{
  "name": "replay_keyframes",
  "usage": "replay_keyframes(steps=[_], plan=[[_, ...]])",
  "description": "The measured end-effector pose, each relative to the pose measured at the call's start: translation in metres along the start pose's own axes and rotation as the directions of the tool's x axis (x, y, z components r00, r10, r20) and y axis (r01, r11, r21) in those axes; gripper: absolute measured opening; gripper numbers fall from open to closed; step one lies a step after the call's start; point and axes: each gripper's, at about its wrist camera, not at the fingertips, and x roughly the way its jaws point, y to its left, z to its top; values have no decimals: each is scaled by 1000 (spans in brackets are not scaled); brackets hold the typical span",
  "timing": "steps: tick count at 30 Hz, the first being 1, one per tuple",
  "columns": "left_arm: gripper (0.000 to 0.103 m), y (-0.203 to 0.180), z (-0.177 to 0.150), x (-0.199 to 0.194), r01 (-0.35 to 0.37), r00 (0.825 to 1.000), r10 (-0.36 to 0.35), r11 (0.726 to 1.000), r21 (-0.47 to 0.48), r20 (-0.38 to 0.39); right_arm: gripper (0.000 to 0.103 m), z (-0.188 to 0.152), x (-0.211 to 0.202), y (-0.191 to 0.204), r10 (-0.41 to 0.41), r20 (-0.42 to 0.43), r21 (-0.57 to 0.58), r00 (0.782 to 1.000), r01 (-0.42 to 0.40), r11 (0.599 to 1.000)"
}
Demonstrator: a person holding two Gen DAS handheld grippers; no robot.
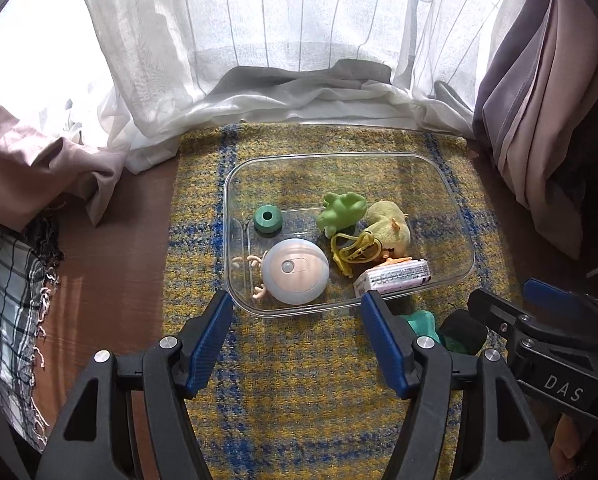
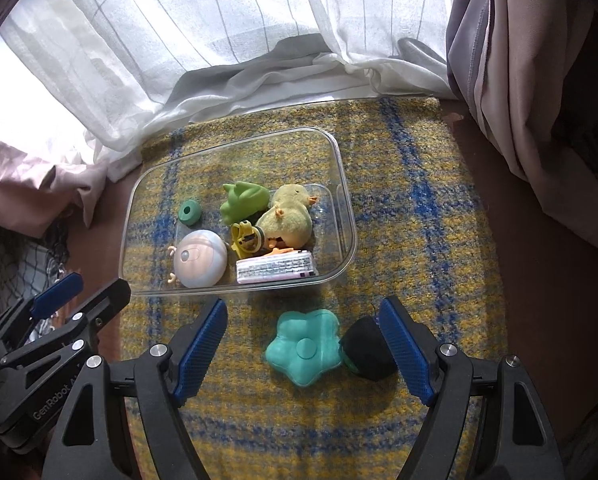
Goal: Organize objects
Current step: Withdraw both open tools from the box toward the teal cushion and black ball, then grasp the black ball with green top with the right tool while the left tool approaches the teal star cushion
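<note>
Right hand-held gripper (image 2: 303, 344) spread wide around star cushion (image 2: 303, 347); left hand-held gripper (image 1: 297, 320) spread, empty.

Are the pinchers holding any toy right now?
No, nothing is held. The left gripper is open near the clear box. The right gripper is open around the teal flower cushion and black pouch, not squeezing either.

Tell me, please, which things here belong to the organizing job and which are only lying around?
Job: clear bin holding green ring, frog, chick, round light, packet; teal flower cushion and black pouch outside on the rug.

Lying about: rug, curtains, checked cloth.
</note>
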Motion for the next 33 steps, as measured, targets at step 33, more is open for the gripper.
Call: replay_keyframes(steps=[33], plan=[[68,-56,-19,43,12,991,2,995,99,-134,78,-36,43,-69,5,-197,209,980,37,977]])
